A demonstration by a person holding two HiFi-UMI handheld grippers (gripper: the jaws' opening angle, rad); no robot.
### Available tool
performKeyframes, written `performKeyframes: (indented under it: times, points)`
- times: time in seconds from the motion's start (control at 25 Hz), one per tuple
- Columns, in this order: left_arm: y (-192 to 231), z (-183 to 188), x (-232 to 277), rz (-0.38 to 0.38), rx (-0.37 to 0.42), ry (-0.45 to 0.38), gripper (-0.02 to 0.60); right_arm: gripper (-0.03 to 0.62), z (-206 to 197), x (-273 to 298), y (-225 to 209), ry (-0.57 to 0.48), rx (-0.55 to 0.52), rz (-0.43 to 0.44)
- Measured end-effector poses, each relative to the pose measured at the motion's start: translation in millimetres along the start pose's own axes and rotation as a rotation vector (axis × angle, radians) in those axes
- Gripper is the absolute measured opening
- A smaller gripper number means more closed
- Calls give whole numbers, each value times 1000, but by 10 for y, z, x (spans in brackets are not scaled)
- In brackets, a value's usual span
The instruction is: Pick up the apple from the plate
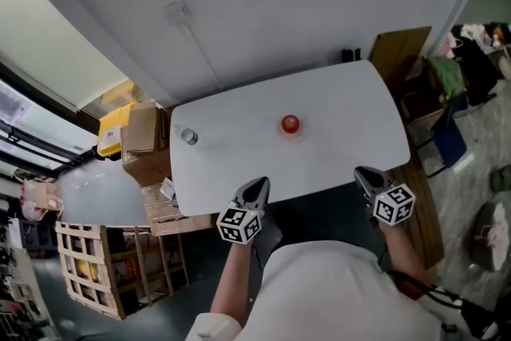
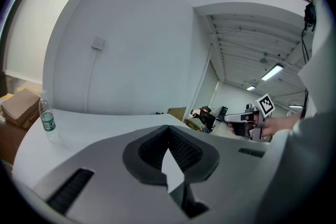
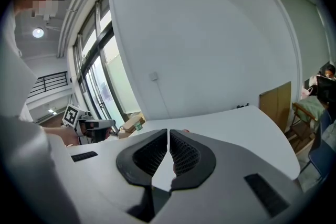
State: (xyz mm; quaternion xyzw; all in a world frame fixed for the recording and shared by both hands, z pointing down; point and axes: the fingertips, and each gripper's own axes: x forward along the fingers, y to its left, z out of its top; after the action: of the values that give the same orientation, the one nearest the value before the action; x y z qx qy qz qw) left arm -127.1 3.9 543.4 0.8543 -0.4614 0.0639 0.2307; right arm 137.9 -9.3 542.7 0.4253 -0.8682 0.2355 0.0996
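Observation:
In the head view a red apple sits near the middle of the white table; its pale plate hardly stands out from the tabletop. My left gripper hovers over the table's near edge, shut and holding nothing, well short of the apple. My right gripper is at the near edge further right, also shut and holding nothing. In the left gripper view the jaws meet at the tips. The right gripper view shows its jaws closed together, with a red sliver of the apple just past them.
A clear water bottle stands at the table's left end, also seen as the bottle. Cardboard boxes and a wooden crate sit left of the table. A brown board and a blue chair are to the right.

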Motion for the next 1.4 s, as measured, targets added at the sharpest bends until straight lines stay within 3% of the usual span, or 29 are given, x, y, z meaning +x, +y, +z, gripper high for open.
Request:
performKeyframes:
  times: [0.76,1.16,1.4]
  points:
    - [899,244,284,-106,31,83,2,38,108,908,233,18,51,-83]
    - [878,207,381,-130,18,96,2,38,66,1020,288,45,61,-71]
    - [816,215,467,-102,4,84,2,38,134,1066,174,64,50,-32]
